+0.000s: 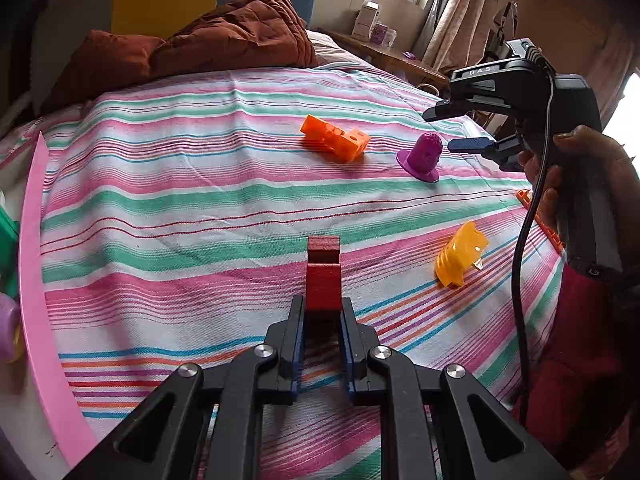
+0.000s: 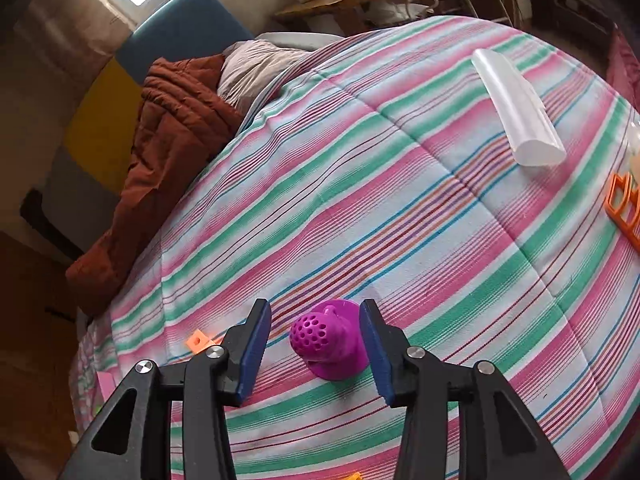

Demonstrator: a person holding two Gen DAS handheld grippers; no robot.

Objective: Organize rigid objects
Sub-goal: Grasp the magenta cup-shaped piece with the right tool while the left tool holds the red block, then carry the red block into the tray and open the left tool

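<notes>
My left gripper [image 1: 322, 304] is shut on a dark red block piece [image 1: 323, 276] and holds it above the striped bedspread [image 1: 180, 216]. My right gripper [image 2: 316, 312] is open, its fingers on either side of a purple perforated dome piece [image 2: 326, 338] that stands on the bedspread; I cannot tell whether they touch it. In the left wrist view the right gripper [image 1: 460, 128] hovers just right of the purple piece [image 1: 422, 156]. An orange block piece [image 1: 336, 138] and a yellow ribbed piece [image 1: 460, 254] lie on the bedspread.
A pink tray rim [image 1: 34, 264] curves along the left with green and purple items inside. An orange rack [image 2: 624, 208] and a white tube [image 2: 516, 108] lie at the right. A brown quilt [image 1: 224, 36] is heaped at the head of the bed.
</notes>
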